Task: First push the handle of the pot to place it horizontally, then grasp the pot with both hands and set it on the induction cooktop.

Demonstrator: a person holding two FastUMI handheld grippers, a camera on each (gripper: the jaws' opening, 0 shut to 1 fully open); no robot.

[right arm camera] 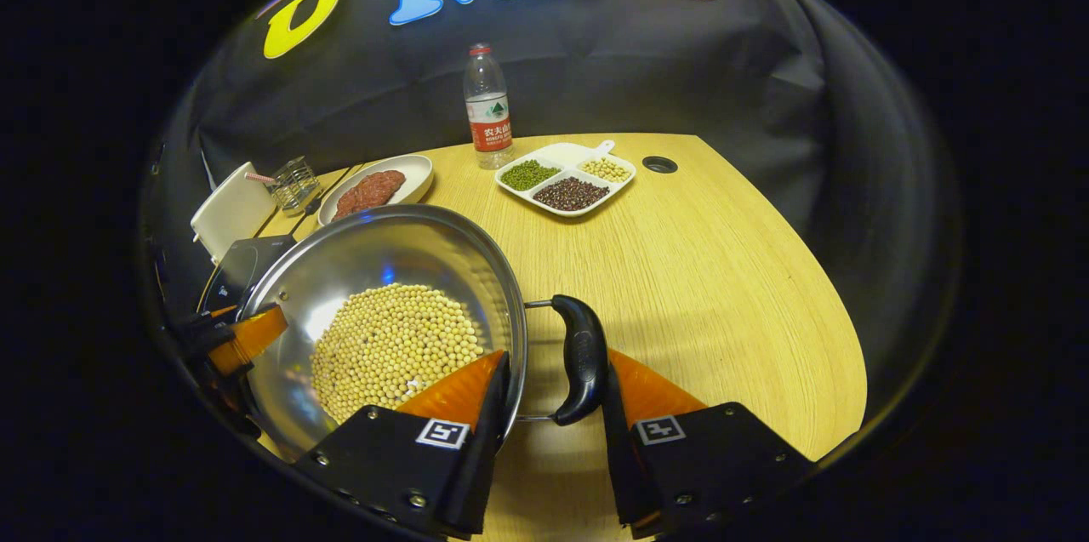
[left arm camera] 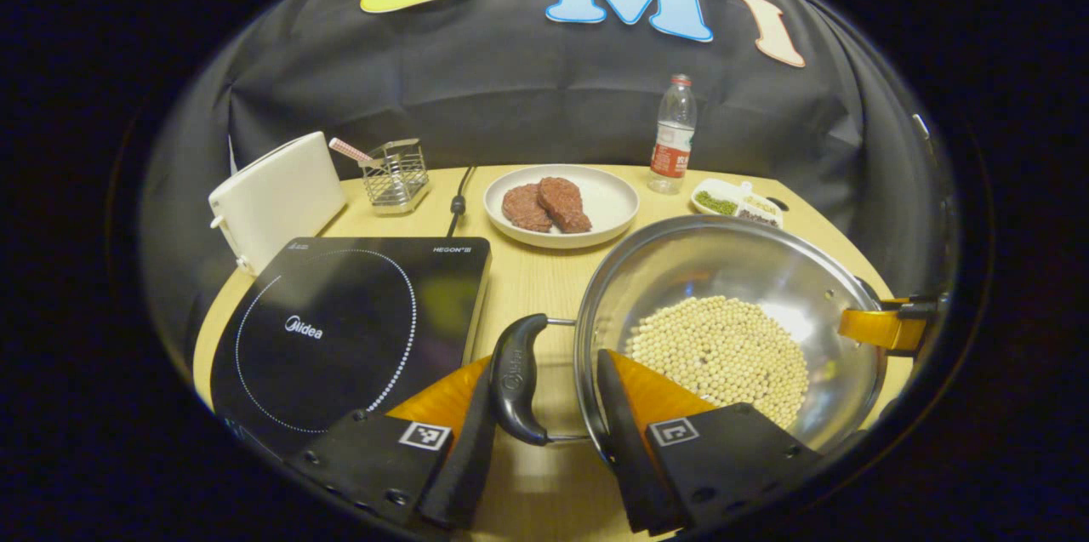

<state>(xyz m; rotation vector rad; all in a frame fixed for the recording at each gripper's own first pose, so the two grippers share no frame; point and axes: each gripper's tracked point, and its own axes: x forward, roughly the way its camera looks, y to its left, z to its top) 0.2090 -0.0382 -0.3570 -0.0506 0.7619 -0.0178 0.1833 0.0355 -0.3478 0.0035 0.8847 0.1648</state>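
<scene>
Pot (left arm camera: 732, 321): steel, shallow, holding a layer of pale beans (left arm camera: 719, 350); sits on the wooden table (right arm camera: 723, 270) just right of the cooktop (left arm camera: 349, 329), not yet on it. Two black loop handles, one at each side.

Left gripper (left arm camera: 553, 406): fingers straddle the left handle (left arm camera: 516, 376) and the pot's rim, outer finger touching the handle, inner finger inside the rim over the beans. Partly closed; whether it clamps firmly, cannot tell.

Right gripper (right arm camera: 553, 393): same arrangement on the right handle (right arm camera: 580, 367), one finger inside the rim, one against the handle's outer face. Firmness likewise unclear.

Risks, judged: uneven lift tilts the pot and spills beans; a loose hold lets a handle slip or pivot; the pot's base may catch the cooktop's edge on the way across.

Nearby: plate of meat (left arm camera: 561, 206), bottle (right arm camera: 487, 104), divided dish (right arm camera: 566, 176).
</scene>
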